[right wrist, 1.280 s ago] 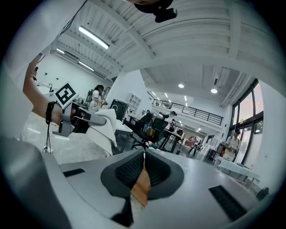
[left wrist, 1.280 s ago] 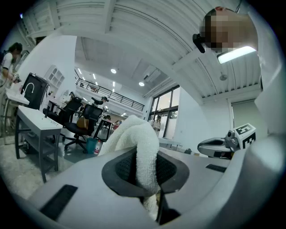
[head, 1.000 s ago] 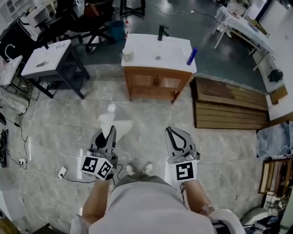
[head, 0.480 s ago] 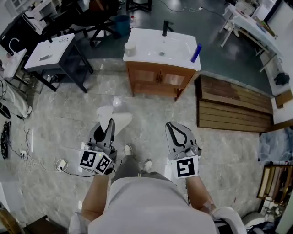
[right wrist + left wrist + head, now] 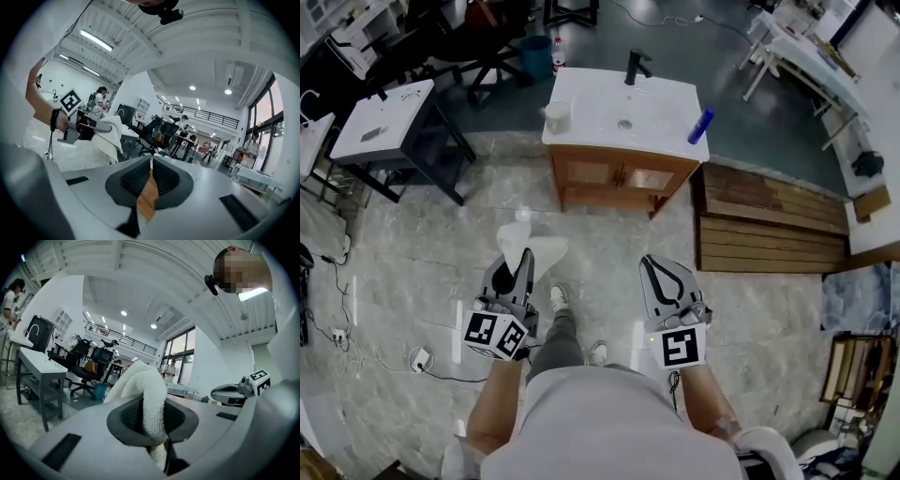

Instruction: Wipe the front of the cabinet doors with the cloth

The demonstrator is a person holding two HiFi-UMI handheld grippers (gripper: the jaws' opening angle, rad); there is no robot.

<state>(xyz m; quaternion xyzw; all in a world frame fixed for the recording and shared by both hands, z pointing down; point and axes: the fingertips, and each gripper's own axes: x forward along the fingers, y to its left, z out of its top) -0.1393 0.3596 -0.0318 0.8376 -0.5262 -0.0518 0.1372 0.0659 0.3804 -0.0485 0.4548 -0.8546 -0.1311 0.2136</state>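
The wooden cabinet doors [image 5: 623, 174] sit under a white sink top [image 5: 591, 103] at the top middle of the head view, some way ahead of both grippers. My left gripper [image 5: 525, 258] is shut on a white cloth [image 5: 530, 244], which bunches up and droops past the fingertips. In the left gripper view the cloth [image 5: 149, 394] stands pinched between the dark pads. My right gripper [image 5: 646, 267] is held level with the left, shut and holding nothing. A brown strip of the cabinet [image 5: 149, 194] shows through its narrow slit.
A blue bottle [image 5: 697, 124], a cup [image 5: 557, 116] and a black faucet [image 5: 634, 66] stand on the sink top. A wooden pallet [image 5: 769, 216] lies right of the cabinet. A white table [image 5: 380, 120] stands at left, cables [image 5: 347, 337] trail on the floor.
The person has stepped forward, one foot now ahead of the other. Both grippers keep their pose, and the cloth stays in the left one.
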